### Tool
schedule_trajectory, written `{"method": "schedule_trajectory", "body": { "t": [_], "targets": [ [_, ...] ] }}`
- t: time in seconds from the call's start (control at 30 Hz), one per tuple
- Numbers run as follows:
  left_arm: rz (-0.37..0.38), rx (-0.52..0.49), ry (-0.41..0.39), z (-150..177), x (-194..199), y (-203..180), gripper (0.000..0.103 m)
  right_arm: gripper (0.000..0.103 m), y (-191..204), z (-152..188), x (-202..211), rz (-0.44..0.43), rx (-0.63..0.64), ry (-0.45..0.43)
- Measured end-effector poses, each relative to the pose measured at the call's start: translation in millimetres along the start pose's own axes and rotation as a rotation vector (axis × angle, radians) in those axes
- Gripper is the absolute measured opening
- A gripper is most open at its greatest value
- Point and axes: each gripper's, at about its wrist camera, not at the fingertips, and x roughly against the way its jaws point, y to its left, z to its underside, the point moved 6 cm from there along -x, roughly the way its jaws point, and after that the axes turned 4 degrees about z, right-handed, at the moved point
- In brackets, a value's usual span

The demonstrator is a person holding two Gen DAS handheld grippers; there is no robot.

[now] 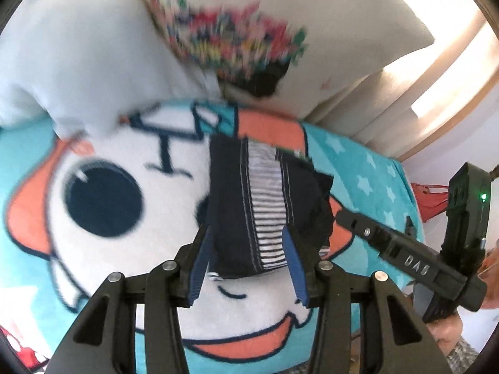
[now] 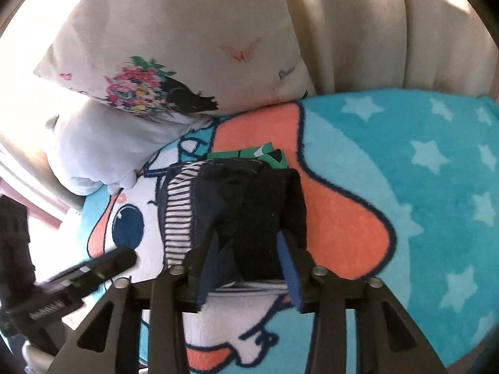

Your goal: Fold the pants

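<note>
The pants (image 1: 259,205) are small, dark navy with a white-and-navy striped side panel, bunched into a thick folded bundle on a cartoon blanket. My left gripper (image 1: 248,243) straddles the near end of the bundle; its blue-padded jaws are spread wide and do not pinch the cloth. My right gripper (image 2: 249,249) is on the other end of the pants (image 2: 246,215), its jaws pressed against a thick fold of dark cloth between them. The right gripper's body also shows in the left wrist view (image 1: 402,252), beside the bundle.
The blanket (image 2: 405,187) is turquoise with stars and a big-eyed cartoon face. Two pillows, one white (image 1: 78,62) and one floral (image 2: 187,46), lie just beyond the pants. A green printed item (image 2: 265,155) peeks from under the pants' far edge. Beige curtains hang behind.
</note>
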Motion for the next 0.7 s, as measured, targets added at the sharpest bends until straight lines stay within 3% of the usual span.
{"method": "schedule_trajectory", "body": {
  "t": [0.2,0.43,0.53,0.7],
  "targets": [
    [-0.089,-0.074,-0.141,-5.0,52.8,5.0,0.058,0.053,22.8,13.8,14.5,0.071,0.043,-0.042],
    [-0.142,-0.107,-0.226,-3.1,92.0,15.6,0.07,0.057,50.4,29.0,14.9,0.089,0.068,-0.031],
    [-0.172,-0.108,-0.242,0.3,102.1,23.8,0.076,0.059,63.3,34.2,15.5,0.105,0.092,-0.038],
    [-0.18,-0.097,-0.232,4.5,109.3,38.0,0.077,0.061,82.6,42.7,15.5,0.125,0.125,-0.039]
  ]
}}
